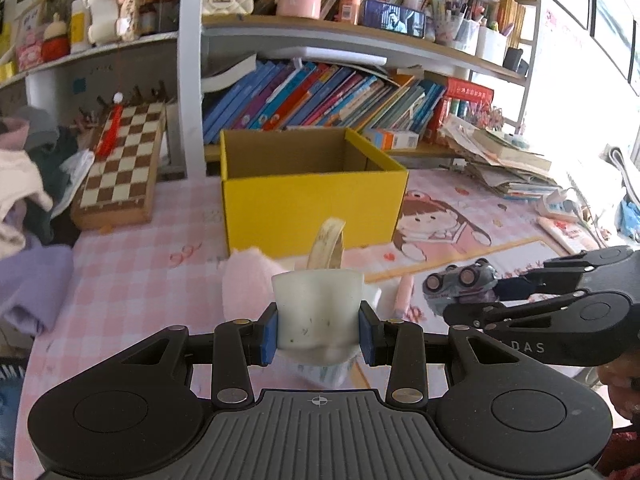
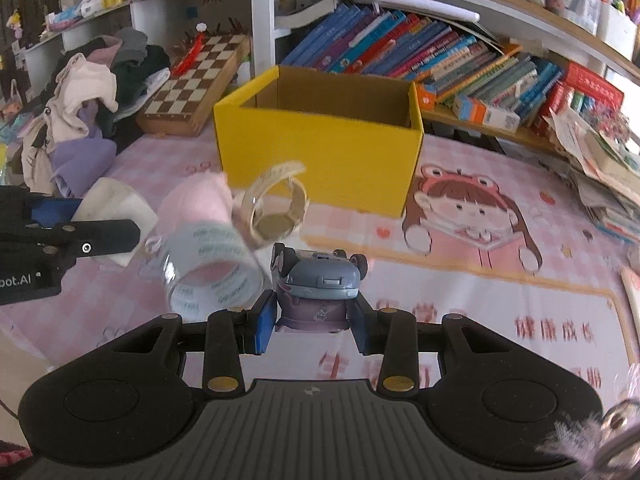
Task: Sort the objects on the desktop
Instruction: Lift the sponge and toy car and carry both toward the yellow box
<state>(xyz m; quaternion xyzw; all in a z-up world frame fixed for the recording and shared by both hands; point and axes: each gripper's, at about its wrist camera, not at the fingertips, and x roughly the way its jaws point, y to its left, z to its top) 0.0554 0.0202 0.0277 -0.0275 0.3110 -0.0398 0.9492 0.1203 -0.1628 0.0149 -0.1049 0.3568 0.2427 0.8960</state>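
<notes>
Gripping a soft white cup-like holder (image 1: 318, 308) low-centre, the left hand-held gripper (image 1: 319, 334) clamps its sides; the right hand-held gripper (image 2: 316, 322) pinches a light, rigid toy car (image 2: 318, 284).

The yellow box (image 1: 312, 204) hides its own floor behind its front wall in both views. The clear tape roll (image 2: 212, 268) is motion-blurred, its print unreadable. The clothes pile (image 1: 24, 200) is cut off at the left frame edge.

The yellow box (image 2: 320, 152) stands open-topped ahead, tape rolls (image 2: 212, 272) crowding the mat (image 2: 500, 280) before it.
</notes>
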